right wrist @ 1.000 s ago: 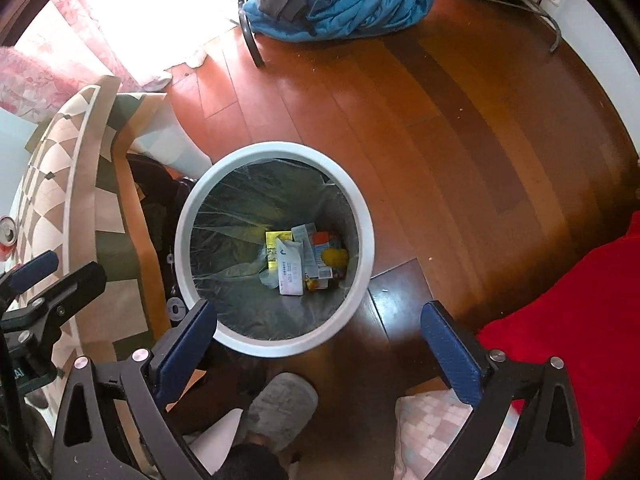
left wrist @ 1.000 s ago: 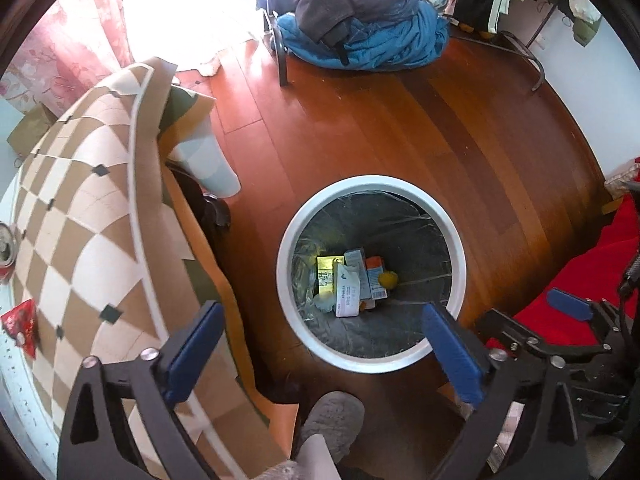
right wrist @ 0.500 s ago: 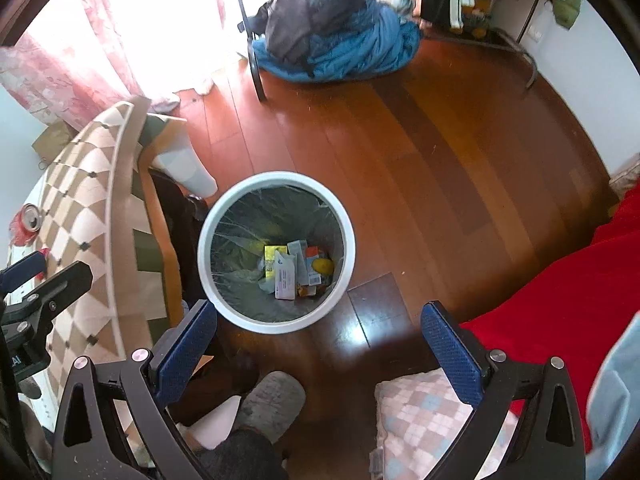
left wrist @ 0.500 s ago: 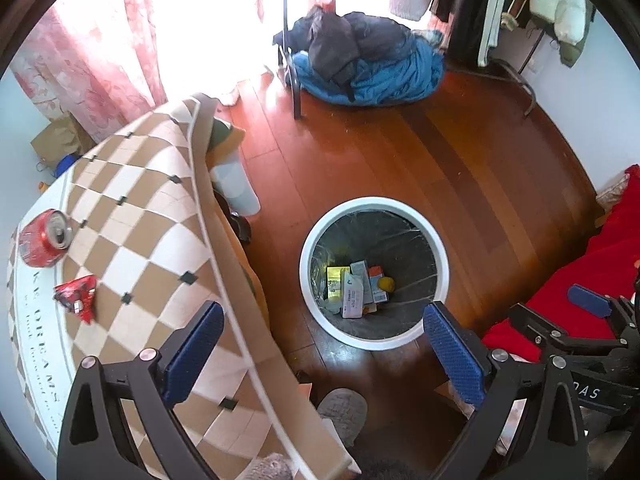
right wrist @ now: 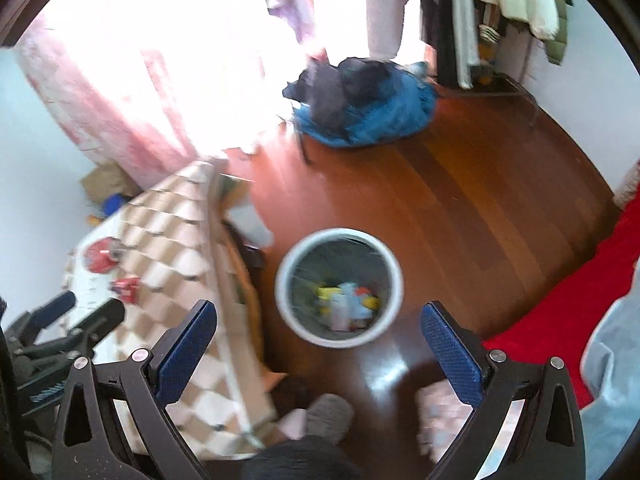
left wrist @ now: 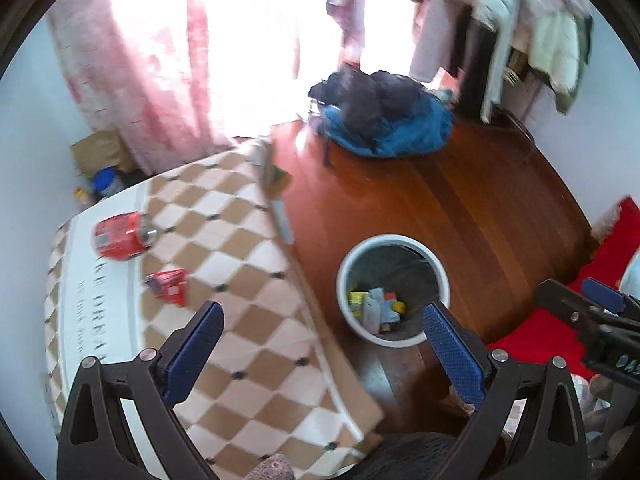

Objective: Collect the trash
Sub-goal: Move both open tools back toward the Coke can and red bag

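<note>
A white-rimmed trash bin (left wrist: 438,268) (right wrist: 390,264) lined with clear plastic stands on the wood floor and holds several cartons and wrappers. On the checkered tablecloth (left wrist: 240,280) lie a red soda can (left wrist: 122,235) (right wrist: 100,255) on its side and a crumpled red wrapper (left wrist: 168,286) (right wrist: 127,288). My left gripper (left wrist: 322,322) hangs open and empty high above the table's edge, the wrapper left of its fingers. My right gripper (right wrist: 320,320) is also open and empty, high over the bin's near side.
A pile of blue and dark clothes (left wrist: 384,124) lies on the floor near a clothes rack (left wrist: 500,52). Pink curtains (left wrist: 152,80) hang behind the table. Red bedding (right wrist: 568,304) fills the right side. A grey slipper (right wrist: 328,416) is near the bottom.
Both grippers have risen and pulled back from the bin, which now looks smaller. The left view has swung left, bringing the can and wrapper on the table into sight.
</note>
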Motion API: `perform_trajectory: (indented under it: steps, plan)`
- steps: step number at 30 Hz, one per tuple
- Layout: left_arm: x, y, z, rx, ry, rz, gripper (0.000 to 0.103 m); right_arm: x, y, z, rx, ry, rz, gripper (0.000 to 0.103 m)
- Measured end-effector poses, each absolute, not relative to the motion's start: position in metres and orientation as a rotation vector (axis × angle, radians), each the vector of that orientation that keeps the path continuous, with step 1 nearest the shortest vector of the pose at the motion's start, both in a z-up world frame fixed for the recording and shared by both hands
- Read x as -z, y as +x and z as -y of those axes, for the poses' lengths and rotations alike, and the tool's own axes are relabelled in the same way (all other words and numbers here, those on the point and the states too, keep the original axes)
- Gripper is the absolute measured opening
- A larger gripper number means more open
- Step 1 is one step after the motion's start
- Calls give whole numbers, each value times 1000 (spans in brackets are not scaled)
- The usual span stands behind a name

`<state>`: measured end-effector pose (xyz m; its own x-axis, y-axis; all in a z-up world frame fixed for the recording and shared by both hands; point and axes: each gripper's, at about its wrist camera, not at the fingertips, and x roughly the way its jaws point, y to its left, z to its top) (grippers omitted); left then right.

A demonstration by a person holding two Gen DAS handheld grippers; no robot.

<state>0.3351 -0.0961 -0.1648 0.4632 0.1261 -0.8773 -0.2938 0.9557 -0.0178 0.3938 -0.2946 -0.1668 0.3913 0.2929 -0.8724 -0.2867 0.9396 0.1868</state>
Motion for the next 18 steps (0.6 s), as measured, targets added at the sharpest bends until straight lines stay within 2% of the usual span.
perform_trajectory:
  steps: [4,13,18]
  plan:
    - [171,297,42,-390,-201,-1054,102,165,374,232,-483,-31,-1113,103]
    - [269,204,-112,-709,-342,-1204,102,242,348,37,-727,-224,-1258,103]
    - [316,185,-162,-769,-284,-1269,102,294,343,-69,-799,-443,-1294,91]
